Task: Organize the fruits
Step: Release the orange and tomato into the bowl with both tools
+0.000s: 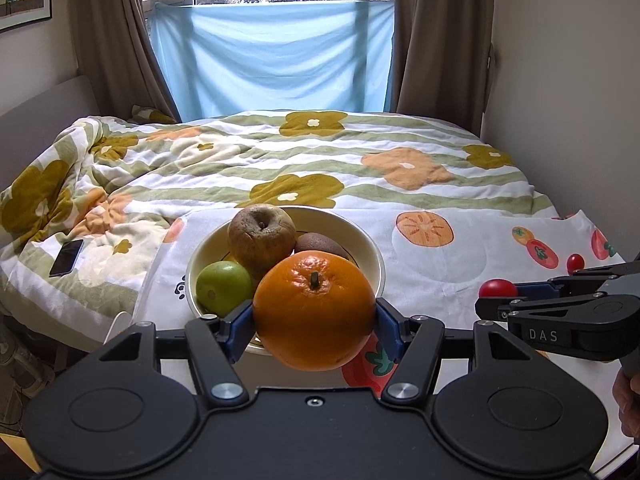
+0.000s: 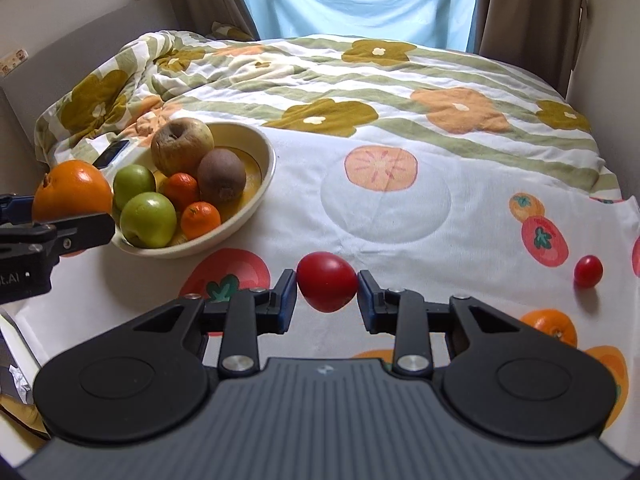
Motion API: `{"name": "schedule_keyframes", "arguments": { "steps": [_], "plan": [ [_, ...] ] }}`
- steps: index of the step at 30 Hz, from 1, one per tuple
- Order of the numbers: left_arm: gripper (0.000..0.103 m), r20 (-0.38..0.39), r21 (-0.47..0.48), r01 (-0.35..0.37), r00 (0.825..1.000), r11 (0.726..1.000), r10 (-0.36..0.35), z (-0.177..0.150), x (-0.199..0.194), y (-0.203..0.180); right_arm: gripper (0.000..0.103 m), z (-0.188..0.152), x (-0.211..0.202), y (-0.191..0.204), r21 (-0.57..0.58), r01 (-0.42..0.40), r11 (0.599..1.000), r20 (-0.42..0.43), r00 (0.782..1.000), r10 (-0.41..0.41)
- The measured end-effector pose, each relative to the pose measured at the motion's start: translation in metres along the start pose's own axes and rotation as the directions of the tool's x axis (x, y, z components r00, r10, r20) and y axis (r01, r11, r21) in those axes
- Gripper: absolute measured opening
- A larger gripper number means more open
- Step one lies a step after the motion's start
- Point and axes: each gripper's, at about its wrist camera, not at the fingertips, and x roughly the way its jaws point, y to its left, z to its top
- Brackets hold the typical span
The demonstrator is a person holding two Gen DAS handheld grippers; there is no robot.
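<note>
My left gripper (image 1: 315,320) is shut on a large orange (image 1: 315,312) and holds it at the near rim of the cream bowl (image 1: 372,256). The bowl (image 2: 264,184) holds a brown apple (image 2: 182,144), a kiwi (image 2: 221,176), two green apples (image 2: 148,219) and two small mandarins (image 2: 200,220). My right gripper (image 2: 327,294) is shut on a red tomato (image 2: 327,287) just above the white fruit-print cloth (image 2: 440,240). A small cherry tomato (image 2: 588,271) and a mandarin (image 2: 554,326) lie on the cloth to the right.
The bowl stands on a bed with a flowered quilt (image 1: 280,160). A phone (image 1: 66,258) lies on the quilt left of the bowl. A wall (image 1: 560,80) runs along the right, curtains and a window at the back.
</note>
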Motion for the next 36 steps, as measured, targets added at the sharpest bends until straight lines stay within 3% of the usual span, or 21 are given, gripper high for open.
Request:
{"name": "schedule_keyframes", "arguments": {
  "steps": [12,27,29,31,36],
  "plan": [
    [0.066,-0.014,0.063,-0.005,1.0,0.998,0.006,0.034,0.041,0.024,0.047,0.053,0.014,0.028,-0.038,-0.016,0.999,0.04,0.999,0.018],
    [0.067,-0.087,0.148,0.026,0.996,0.989,-0.013,0.033,0.1,0.03,0.048,0.066,0.06,0.033,0.008,-0.005,1.0,-0.014,1.0,0.005],
    [0.075,-0.079,0.151,0.036,0.997,0.988,-0.024,0.033,0.098,0.031,0.048,0.067,0.062,0.033,0.008,-0.005,1.0,-0.015,1.0,0.005],
    [0.095,-0.046,0.139,0.043,0.998,0.989,-0.037,0.034,0.09,0.034,0.047,0.067,0.062,0.033,0.007,-0.007,1.0,-0.015,1.0,0.007],
    [0.098,-0.048,0.131,0.034,0.998,0.991,-0.028,0.031,0.078,0.039,0.047,0.067,0.067,0.034,-0.005,-0.018,1.0,-0.021,1.0,0.018]
  ]
}}
